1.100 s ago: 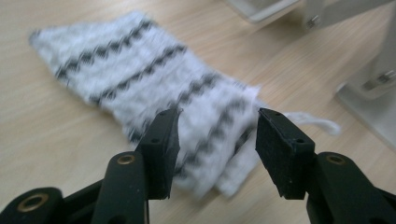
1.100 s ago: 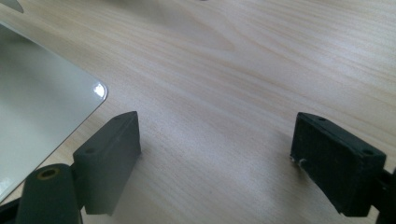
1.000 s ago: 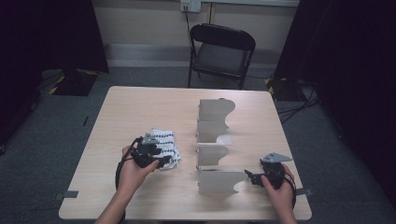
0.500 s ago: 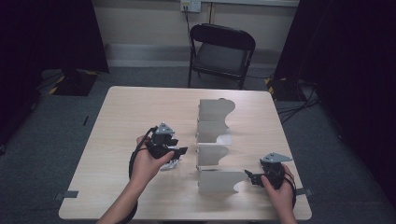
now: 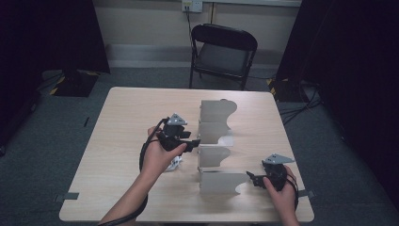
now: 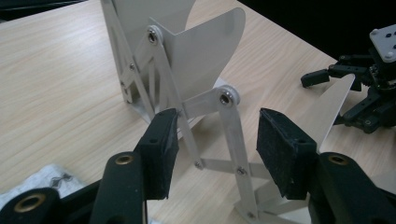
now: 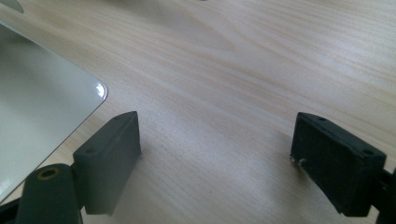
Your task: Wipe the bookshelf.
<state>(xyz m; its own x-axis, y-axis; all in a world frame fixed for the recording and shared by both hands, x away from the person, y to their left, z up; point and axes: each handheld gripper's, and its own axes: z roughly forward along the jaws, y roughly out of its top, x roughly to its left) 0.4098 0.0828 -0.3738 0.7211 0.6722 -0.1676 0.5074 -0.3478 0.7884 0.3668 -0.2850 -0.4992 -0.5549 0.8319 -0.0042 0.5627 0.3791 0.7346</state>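
Left gripper (image 5: 190,141): sat at mid-frame in the high view, jaws part open with nothing between the pads (image 6: 161,149); in the left gripper view the rack's crossed struts showed through the gap, farther off, untouched.
Right gripper (image 5: 251,178): sat at lower right of the high view, jaws spread wide and empty (image 7: 215,163); the left pad (image 7: 114,154) lay just beside the corner of the rack's near plate (image 7: 42,116), whether touching I could not tell.
Rack (image 5: 214,127): a folding metal rack stood upright at the centre of the table (image 5: 127,113), its plates running from mid-frame down toward the right gripper.
Cloth (image 5: 175,163): a white patterned cloth lay on the table under the left hand (image 5: 157,157), mostly hidden by it; a corner showed at lower left of the left gripper view (image 6: 42,179).
Change: a second ago the left gripper lay over the cloth at left of centre; it had since crossed toward the rack, leaving the cloth behind. The right hand (image 5: 282,193) had kept its place.
Around: a black folding chair (image 5: 221,54) stood beyond the table at top centre; dark curtains hung on both sides.
In the way: the rack's struts stood directly ahead of the left jaws.
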